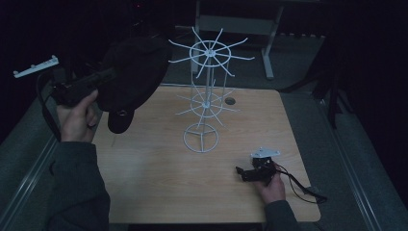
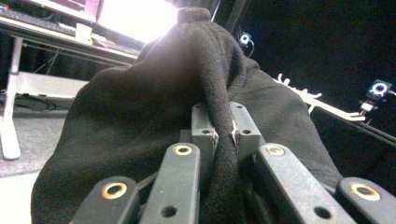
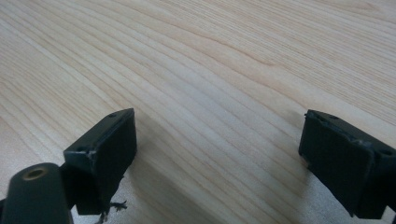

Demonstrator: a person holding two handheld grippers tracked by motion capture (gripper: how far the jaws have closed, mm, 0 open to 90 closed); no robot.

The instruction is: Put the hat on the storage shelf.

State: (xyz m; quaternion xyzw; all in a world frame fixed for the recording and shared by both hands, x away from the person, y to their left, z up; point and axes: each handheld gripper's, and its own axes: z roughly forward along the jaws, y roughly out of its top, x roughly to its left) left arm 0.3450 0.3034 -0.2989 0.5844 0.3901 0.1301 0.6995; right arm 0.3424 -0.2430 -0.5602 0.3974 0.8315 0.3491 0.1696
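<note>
A black cap (image 1: pixel 130 77) hangs in the air over the table's left rear corner, its brim pointing down. My left gripper (image 1: pixel 113 74) is shut on the cap's fabric, and in the left gripper view the cloth of the cap (image 2: pixel 187 84) is pinched between the jaws of the gripper (image 2: pixel 223 135). A white wire rack (image 1: pixel 207 91) with two tiers of spoke arms stands upright at the table's middle, to the right of the cap. My right gripper (image 1: pixel 239 172) rests low on the table at the front right, open, with bare wood between its jaws (image 3: pixel 217 154).
The wooden table (image 1: pixel 159 178) has a small round hole (image 1: pixel 230 101) near its back edge. A white rail piece (image 1: pixel 36 66) sits off the table at far left. A grey table frame (image 1: pixel 269 43) stands behind. Dark floor surrounds the table.
</note>
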